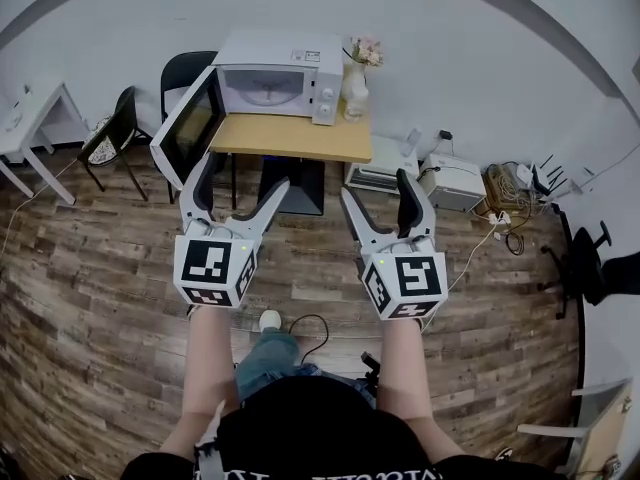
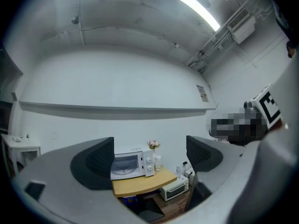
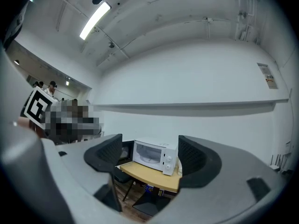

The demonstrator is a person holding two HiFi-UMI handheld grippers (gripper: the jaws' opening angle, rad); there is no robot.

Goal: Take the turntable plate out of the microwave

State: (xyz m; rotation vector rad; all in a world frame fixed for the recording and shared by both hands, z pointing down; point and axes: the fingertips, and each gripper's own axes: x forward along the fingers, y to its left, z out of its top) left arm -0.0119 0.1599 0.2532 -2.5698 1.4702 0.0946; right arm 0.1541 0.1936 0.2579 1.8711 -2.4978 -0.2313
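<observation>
A white microwave stands on a small wooden table against the far wall. Its door hangs open to the left. The glass turntable plate lies inside the cavity, also visible as the plate in the left gripper view and the plate in the right gripper view. My left gripper and right gripper are held side by side in front of the table, well short of it. Both are open with nothing between their jaws.
A vase of flowers stands to the right of the microwave. Black chairs and a white side table are at the left. A toaster oven, a white box and cables lie on the floor at the right.
</observation>
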